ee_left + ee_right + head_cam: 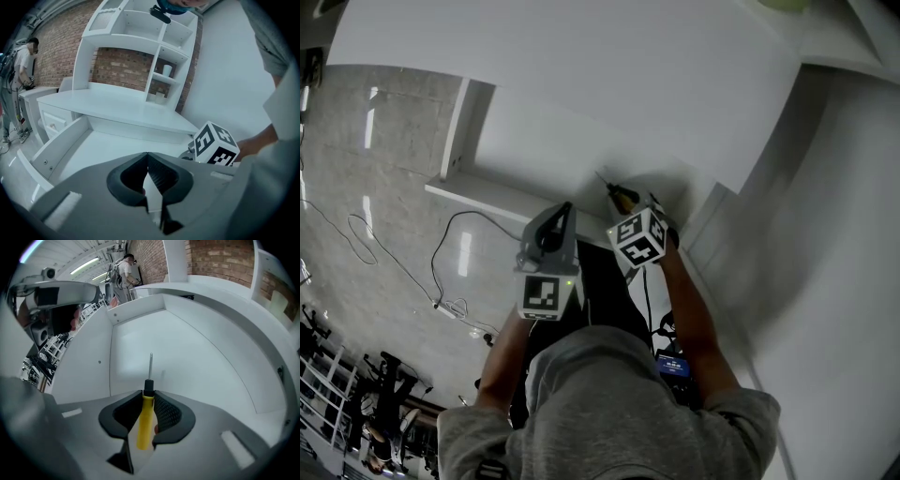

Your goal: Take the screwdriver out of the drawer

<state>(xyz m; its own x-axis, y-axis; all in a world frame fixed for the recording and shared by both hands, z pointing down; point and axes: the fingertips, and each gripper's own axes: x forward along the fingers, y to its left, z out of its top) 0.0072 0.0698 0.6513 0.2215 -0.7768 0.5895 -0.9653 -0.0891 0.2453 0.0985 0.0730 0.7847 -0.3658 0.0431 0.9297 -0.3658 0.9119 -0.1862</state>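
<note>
White desk point(117, 110), open drawer point(61, 143) — brick wall point(124, 70) behind

**Smooth white furniture, matt grey tools, one glossy yellow handle**

The screwdriver point(144, 423) has a yellow plastic handle with a slight gloss, a black plastic collar and a thin shaft of bare metal. The right gripper point(148, 397) has a grey matt plastic shell, and its dark pads point(168, 414) look like rubber with a fine dotted texture. The left gripper point(148, 159) has the same matt grey shell. The drawer point(197, 357) is white and smooth with a satin finish, like painted board. The wall point(119, 70) is rough red brick. The floor point(384, 178) is glossy stone-like tile that reflects light. The sweater point(609, 412) is soft grey cloth.
</note>
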